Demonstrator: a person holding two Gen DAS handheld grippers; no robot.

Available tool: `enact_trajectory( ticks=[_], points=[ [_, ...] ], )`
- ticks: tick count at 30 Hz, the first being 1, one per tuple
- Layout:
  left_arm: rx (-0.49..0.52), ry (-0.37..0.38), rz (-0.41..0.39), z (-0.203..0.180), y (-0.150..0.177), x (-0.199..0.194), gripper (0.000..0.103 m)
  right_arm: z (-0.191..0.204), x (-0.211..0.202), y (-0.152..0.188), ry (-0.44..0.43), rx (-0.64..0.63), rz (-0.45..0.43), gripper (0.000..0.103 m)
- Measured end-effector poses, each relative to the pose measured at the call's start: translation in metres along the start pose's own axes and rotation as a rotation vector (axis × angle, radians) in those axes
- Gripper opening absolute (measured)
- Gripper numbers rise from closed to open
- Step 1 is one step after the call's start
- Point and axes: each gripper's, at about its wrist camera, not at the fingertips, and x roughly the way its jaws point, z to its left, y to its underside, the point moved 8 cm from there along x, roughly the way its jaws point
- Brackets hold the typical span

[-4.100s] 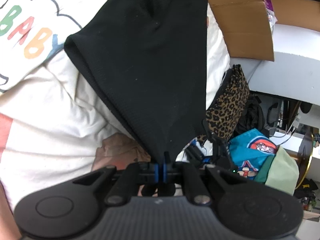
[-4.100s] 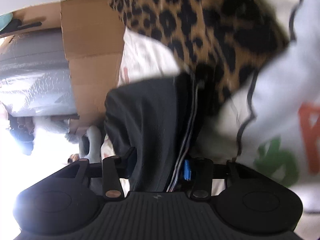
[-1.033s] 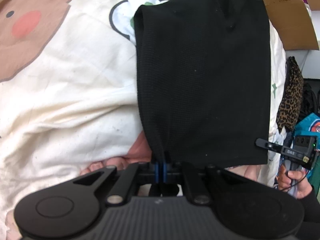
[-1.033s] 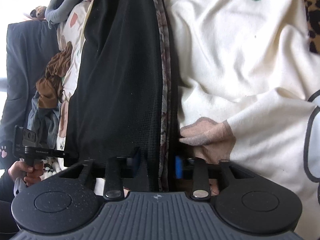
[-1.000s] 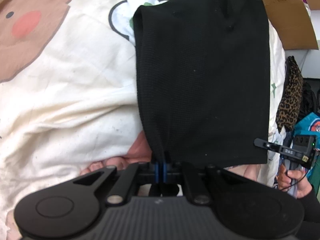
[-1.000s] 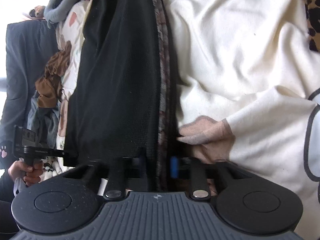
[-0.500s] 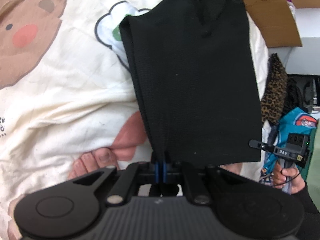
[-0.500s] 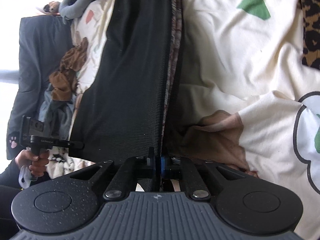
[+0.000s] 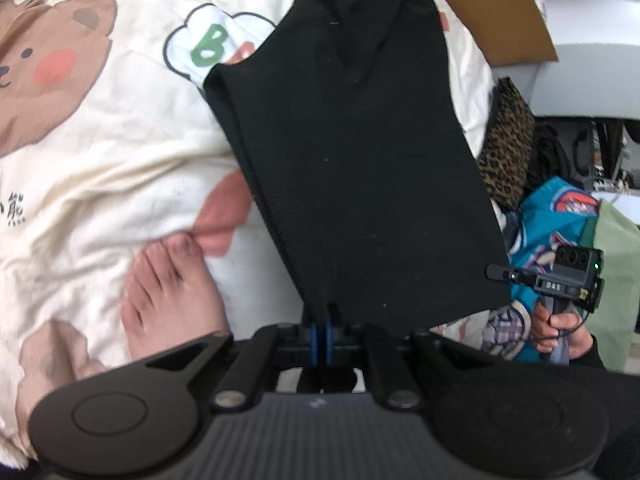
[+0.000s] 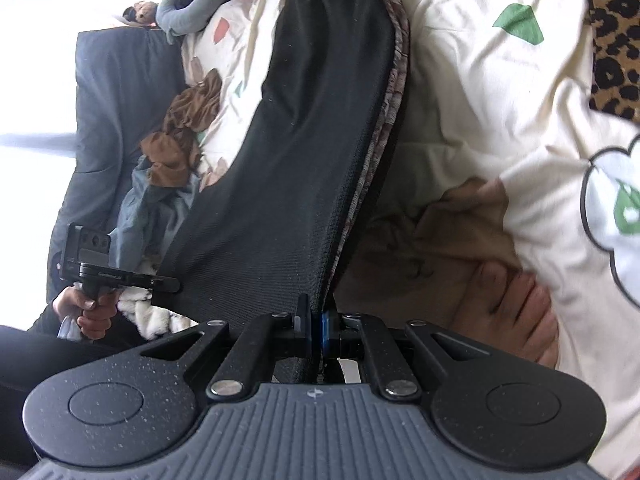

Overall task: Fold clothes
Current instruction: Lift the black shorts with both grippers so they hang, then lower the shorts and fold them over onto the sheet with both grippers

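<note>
**Black garment lifted clear, both corners pinched**

Cream bedding (image 9: 100, 152) printed with bears and clouds fills the background, and over the last second your black garment (image 9: 360, 152) has come up off it: a second ago it lay flat along the bed, now it hangs stretched between your two tools. Your left gripper (image 9: 321, 334) is clamped tight on one near corner. Your right gripper (image 10: 314, 326), whose jaws stood apart around the hem a second ago, has since closed and now bites the other near corner, with the patterned trim (image 10: 384, 120) running along that edge. By my reading, you have the cloth under control at two points, which suits carrying one end over to make a fold; how many folds it already carries I cannot tell

Counted: one black garment, two grippers, one bare foot (image 9: 168, 292) resting on the bedding, one cardboard box (image 9: 492, 12) beyond the bed, one leopard-print cloth (image 9: 506, 140) at the bed's edge, and one brown crumpled garment (image 10: 184, 136) lying well apart
</note>
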Motion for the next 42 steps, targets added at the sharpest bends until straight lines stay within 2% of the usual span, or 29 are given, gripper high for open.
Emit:
enact_trajectory(
  ticks=[8, 18, 30, 36, 42],
  points=[
    [0.006, 0.040, 0.027, -0.012, 0.029, -0.014, 0.004, 0.016, -0.026, 0.030, -0.017, 0.022, 0.027, 0.002],
    [0.014, 0.035, 0.020, -0.024, 0.039, -0.026, 0.004, 0.037, -0.040, 0.033, -0.029, -0.030, 0.076, 0.002],
    [-0.006, 0.023, -0.035, -0.014, -0.002, -0.019, 0.004, 0.023, -0.030, -0.001, -0.029, -0.026, 0.007, 0.002],
    [0.029, 0.024, -0.086, -0.023, -0.024, -0.032, 0.004, 0.026, -0.031, -0.019, -0.038, -0.032, -0.036, 0.002],
    [0.081, 0.012, -0.139, -0.035, -0.052, -0.043, 0.004, 0.032, -0.037, -0.046, -0.032, -0.060, -0.114, 0.002]
  ],
)
